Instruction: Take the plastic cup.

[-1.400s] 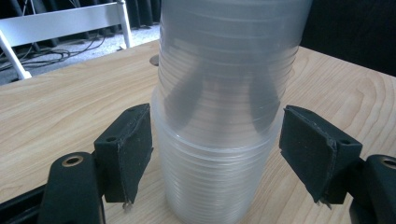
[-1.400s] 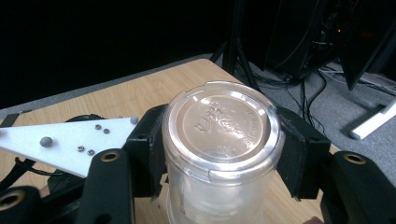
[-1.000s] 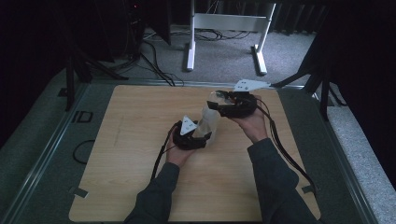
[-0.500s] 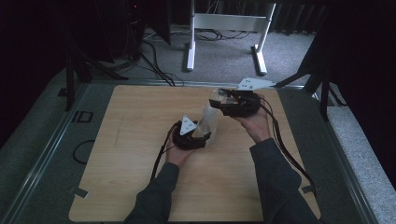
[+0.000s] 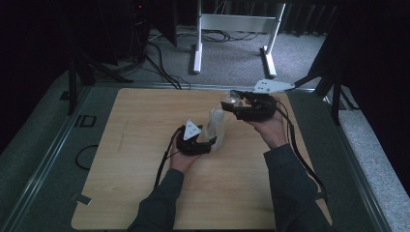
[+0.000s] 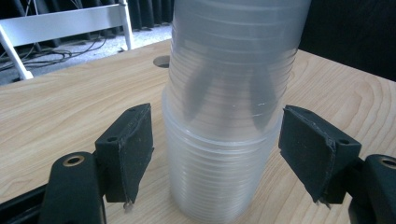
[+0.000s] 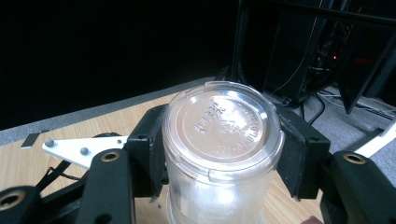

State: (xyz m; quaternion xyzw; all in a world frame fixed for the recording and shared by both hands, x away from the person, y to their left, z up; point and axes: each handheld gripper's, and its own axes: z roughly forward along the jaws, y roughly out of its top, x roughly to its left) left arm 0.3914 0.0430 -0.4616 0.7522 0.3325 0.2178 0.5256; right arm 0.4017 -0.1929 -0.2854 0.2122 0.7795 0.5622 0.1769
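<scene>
A stack of clear plastic cups [image 5: 216, 129] stands upside down on the wooden table [image 5: 135, 145]. My left gripper [image 5: 212, 143] sits low at the stack's left side. In the left gripper view its jaws flank the stack [image 6: 224, 163], open, with a small gap at each pad. My right gripper [image 5: 235, 103] is at the top of the stack, coming from the right. It is shut on the uppermost cup [image 7: 222, 126], whose embossed base faces up between the pads. The rest of the stack shows faintly under it.
A round hole [image 6: 161, 60] is cut in the tabletop beyond the stack. A white metal frame [image 5: 237, 21] and floor cables lie behind the table. Black cables [image 5: 300, 159] trail from both grippers along the forearms. A grey metal rim [image 5: 58, 140] borders the table.
</scene>
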